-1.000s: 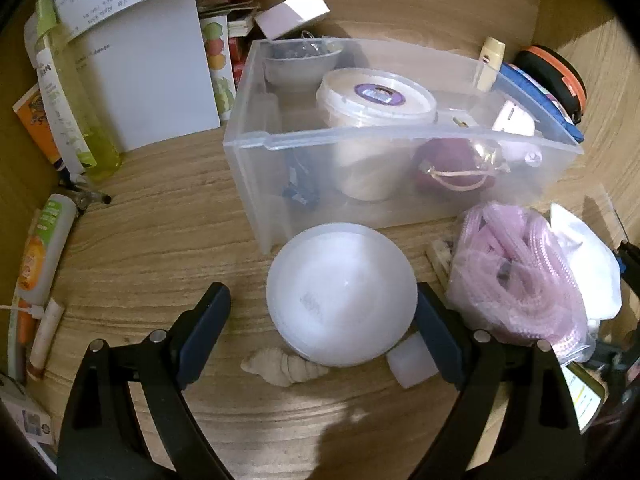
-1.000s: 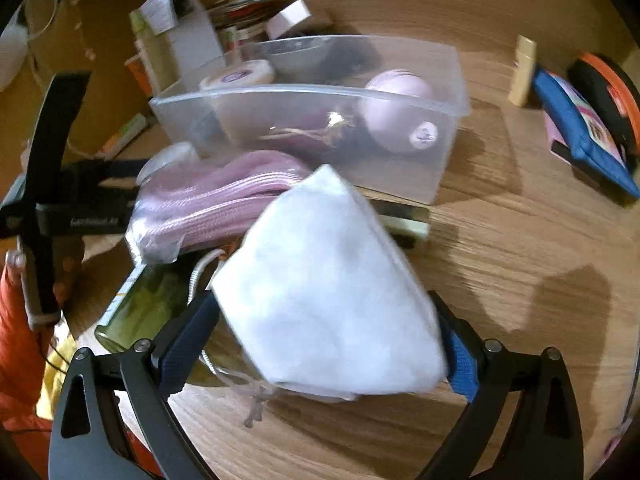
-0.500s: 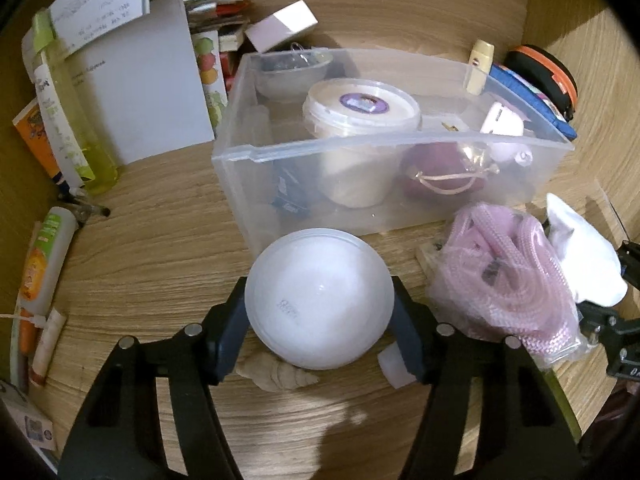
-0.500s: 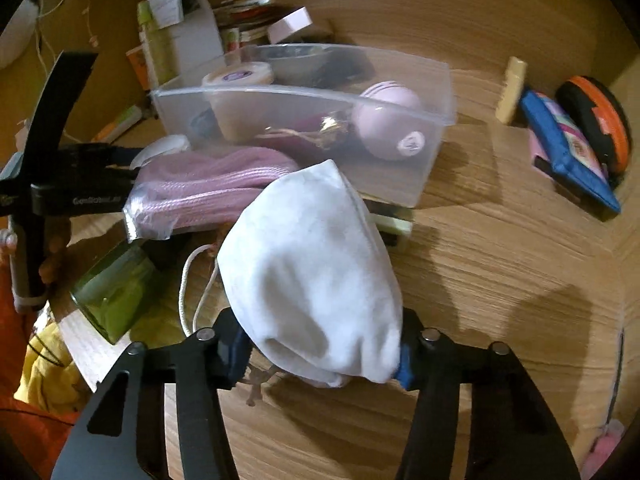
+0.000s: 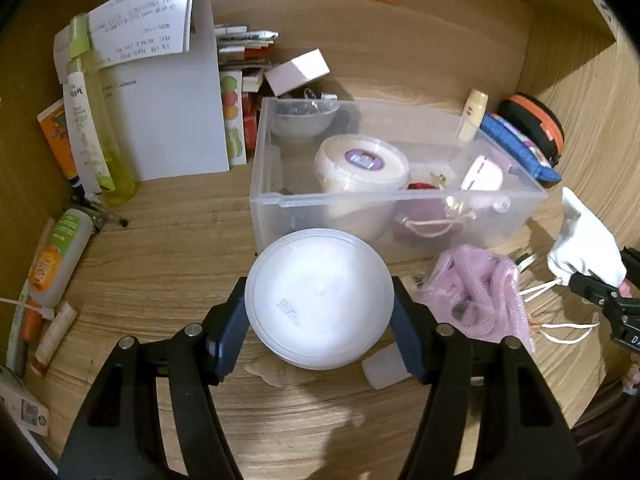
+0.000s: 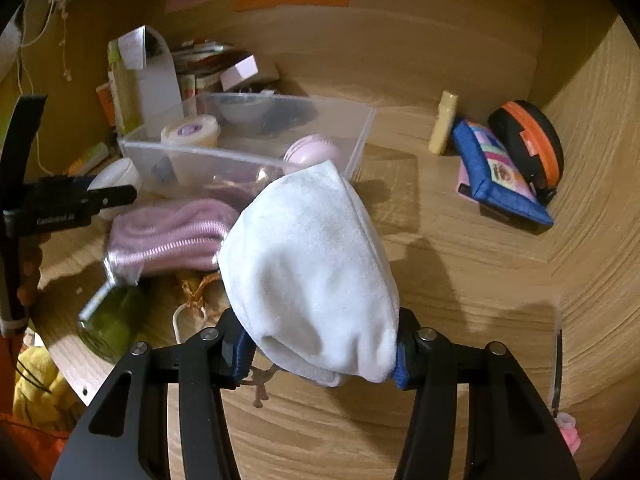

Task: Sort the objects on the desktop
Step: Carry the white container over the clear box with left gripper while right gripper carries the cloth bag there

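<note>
left gripper (image 5: 320, 322) clamps a smooth round white plastic tub (image 5: 319, 298) just in front of the clear bin (image 5: 280, 200); right gripper (image 6: 320, 354) squeezes a soft white fabric pouch (image 6: 312, 264) over the wood desk (image 6: 460, 280); ribbed pink hose bag (image 6: 172, 236) sits between them

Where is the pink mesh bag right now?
The pink mesh bag lies on the desk in front of the clear bin, right of centre in the left wrist view, between the round white tub in the left tongs and the white pouch.
</note>
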The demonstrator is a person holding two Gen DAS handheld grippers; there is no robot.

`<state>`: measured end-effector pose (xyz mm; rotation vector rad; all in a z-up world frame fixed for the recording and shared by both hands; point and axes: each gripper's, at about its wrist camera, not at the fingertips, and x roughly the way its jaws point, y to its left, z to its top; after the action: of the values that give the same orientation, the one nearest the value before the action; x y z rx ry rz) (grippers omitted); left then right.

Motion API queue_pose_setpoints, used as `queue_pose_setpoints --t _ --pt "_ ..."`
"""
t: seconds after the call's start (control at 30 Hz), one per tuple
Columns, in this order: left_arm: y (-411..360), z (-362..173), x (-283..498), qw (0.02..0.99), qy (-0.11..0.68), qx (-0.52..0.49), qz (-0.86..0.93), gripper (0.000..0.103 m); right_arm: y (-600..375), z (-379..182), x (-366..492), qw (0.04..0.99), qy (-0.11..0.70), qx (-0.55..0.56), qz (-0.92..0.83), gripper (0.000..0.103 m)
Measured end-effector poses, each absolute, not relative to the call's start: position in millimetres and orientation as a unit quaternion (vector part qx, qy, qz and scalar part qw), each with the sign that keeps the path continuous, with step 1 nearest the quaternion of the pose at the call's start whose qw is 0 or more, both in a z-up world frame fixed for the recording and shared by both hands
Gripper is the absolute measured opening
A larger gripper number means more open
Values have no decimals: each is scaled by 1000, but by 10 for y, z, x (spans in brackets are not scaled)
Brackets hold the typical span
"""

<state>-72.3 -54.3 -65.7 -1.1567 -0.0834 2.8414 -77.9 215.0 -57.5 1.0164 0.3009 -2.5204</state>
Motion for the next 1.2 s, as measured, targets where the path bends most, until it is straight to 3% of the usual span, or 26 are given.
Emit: queue_pose_setpoints --t 0.67,1.2 --pt "-664 -150 -768 34 -68 -316 946 65 2104 -95 -1055 200 65 291 -933 49" --pt "-619 64 -1412 54 -72 -328 940 65 1800 -28 -1553 225 61 283 -930 49"
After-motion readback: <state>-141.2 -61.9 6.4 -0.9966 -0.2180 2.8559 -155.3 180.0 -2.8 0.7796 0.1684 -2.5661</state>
